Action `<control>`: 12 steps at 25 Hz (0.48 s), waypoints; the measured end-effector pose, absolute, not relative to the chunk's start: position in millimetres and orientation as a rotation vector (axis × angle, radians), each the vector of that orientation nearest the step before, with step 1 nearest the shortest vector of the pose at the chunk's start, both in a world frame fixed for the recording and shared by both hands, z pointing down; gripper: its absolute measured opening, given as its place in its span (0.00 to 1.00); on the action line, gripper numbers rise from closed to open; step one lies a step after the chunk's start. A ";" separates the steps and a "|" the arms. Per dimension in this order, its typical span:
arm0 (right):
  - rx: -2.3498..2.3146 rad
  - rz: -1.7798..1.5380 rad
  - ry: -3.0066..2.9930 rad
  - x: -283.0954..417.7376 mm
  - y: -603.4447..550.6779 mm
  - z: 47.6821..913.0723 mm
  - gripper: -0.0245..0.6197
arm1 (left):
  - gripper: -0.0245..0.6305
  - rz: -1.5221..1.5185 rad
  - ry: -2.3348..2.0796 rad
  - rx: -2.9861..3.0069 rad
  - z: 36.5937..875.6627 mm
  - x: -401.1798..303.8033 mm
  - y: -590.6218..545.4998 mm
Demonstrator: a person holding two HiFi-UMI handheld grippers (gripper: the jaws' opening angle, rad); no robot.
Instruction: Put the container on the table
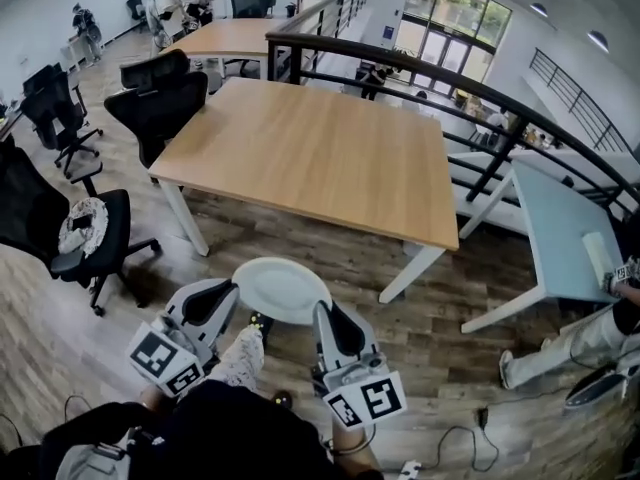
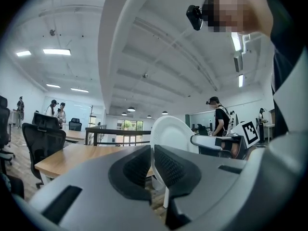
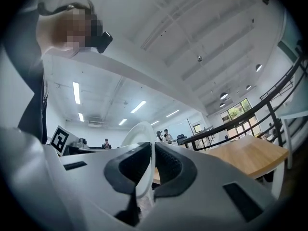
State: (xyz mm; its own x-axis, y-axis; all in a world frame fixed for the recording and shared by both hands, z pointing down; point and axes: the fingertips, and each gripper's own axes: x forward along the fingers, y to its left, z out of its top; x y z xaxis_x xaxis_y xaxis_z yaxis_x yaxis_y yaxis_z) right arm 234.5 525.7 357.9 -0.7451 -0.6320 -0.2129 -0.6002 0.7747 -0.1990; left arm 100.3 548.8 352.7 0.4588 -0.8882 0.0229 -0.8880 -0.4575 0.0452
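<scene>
A white round container (image 1: 281, 288), shaped like a shallow plate, hangs over the wooden floor a little short of the near edge of the light wooden table (image 1: 320, 153). My left gripper (image 1: 231, 295) is shut on its left rim and my right gripper (image 1: 322, 314) is shut on its right rim. In the left gripper view the container (image 2: 171, 133) stands edge-on, and the black pads of the left gripper (image 2: 150, 161) press on its rim. In the right gripper view the container's rim (image 3: 141, 132) runs between the pads of the right gripper (image 3: 153, 163).
Black office chairs (image 1: 160, 103) stand along the table's left side and further left (image 1: 55, 218). A black railing (image 1: 480, 108) runs behind the table. A pale blue table (image 1: 570, 233) stands at the right, with a person's legs (image 1: 560, 353) below it. Cables (image 1: 455, 433) lie on the floor.
</scene>
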 end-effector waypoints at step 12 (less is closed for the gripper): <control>-1.097 -0.160 2.667 246.3 477.6 355.8 0.09 | 0.07 -0.068 -1.478 2.673 354.7 109.8 484.6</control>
